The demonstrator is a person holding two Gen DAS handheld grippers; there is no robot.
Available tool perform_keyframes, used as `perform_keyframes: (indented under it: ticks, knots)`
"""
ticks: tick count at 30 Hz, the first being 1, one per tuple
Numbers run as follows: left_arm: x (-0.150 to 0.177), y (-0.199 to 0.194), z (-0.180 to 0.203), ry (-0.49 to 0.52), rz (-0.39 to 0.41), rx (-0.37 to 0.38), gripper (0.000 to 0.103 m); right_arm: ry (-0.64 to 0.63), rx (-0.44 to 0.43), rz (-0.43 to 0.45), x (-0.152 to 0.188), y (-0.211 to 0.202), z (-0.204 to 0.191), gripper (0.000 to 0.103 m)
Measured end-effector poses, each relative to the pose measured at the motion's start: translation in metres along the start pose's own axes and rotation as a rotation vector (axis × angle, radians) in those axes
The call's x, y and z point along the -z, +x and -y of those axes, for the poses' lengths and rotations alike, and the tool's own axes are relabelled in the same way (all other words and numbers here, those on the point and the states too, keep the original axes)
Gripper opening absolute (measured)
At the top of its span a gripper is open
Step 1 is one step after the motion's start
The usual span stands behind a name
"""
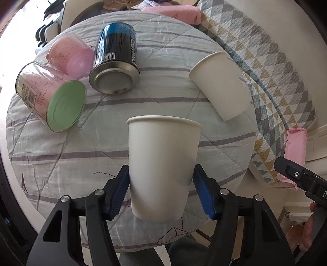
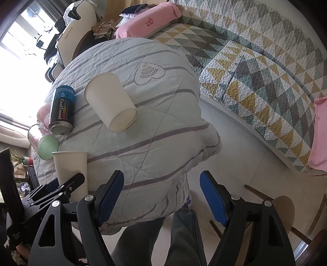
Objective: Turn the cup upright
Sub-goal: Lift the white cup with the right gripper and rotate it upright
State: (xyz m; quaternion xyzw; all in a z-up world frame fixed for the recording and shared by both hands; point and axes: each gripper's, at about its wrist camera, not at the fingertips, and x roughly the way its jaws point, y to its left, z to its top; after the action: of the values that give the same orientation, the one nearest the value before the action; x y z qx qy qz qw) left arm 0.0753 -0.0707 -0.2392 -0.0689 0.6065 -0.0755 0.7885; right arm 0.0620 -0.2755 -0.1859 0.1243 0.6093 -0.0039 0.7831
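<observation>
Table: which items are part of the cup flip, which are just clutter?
Job: held cup in left gripper; second cup, on its side; right gripper, open.
Clutter: towel can, green-lid jar, pink jar.

1. CoolTowel can (image 1: 115,61), on its side on the striped quilt (image 1: 61,159).
2. Clear jar with green lid (image 1: 52,98), on its side.
3. Pink-lidded jar (image 1: 70,54), beside the can.
4. Triangle-patterned quilt (image 2: 255,67); pink towel (image 2: 151,18).
</observation>
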Motion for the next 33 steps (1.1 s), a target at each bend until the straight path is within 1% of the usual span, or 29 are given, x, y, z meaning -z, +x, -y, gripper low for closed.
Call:
perform_keyframes:
  ticks: [5,9,13,15,17,19,20,22,24,27,29,33]
  knots:
    - [-0.006,-0.01,0.002,0.012,0.028,0.017,0.063,0.008,-0.008,0.002,-0.001,-0.001,-0.002,0.078]
    - [-0.013,-0.021,0.004,0.027,0.075,0.054,0.063,-0.004,-0.025,0.016,-0.007,0.001,-0.01,0.078]
    - [-0.021,-0.038,0.007,0.062,0.144,0.106,0.063,-0.029,-0.077,0.032,-0.02,0.01,-0.024,0.078]
    - [-0.023,-0.049,0.006,0.085,0.184,0.147,0.063,-0.042,-0.141,0.035,-0.027,0.015,-0.032,0.077]
    - [-0.024,-0.06,0.005,0.105,0.216,0.174,0.063,-0.05,-0.199,0.043,-0.034,0.018,-0.038,0.073]
    - [-0.023,-0.067,0.002,0.12,0.235,0.207,0.063,-0.048,-0.26,0.042,-0.04,0.02,-0.043,0.065]
    - [-0.022,-0.071,0.001,0.125,0.244,0.222,0.063,-0.05,-0.291,0.041,-0.042,0.021,-0.045,0.064]
    - [-0.021,-0.075,-0.002,0.134,0.258,0.247,0.063,-0.066,-0.324,0.028,-0.045,0.025,-0.052,0.054]
    - [-0.02,-0.077,-0.003,0.15,0.262,0.267,0.063,-0.075,-0.386,0.014,-0.049,0.03,-0.06,0.046]
    - [-0.018,-0.074,-0.005,0.169,0.257,0.263,0.063,-0.101,-0.447,0.018,-0.051,0.031,-0.07,0.041]
    - [-0.017,-0.072,-0.007,0.17,0.26,0.26,0.063,-0.115,-0.488,0.022,-0.052,0.032,-0.076,0.035]
    - [-0.021,-0.059,-0.01,0.18,0.246,0.223,0.064,-0.129,-0.498,0.024,-0.053,0.035,-0.082,0.034]
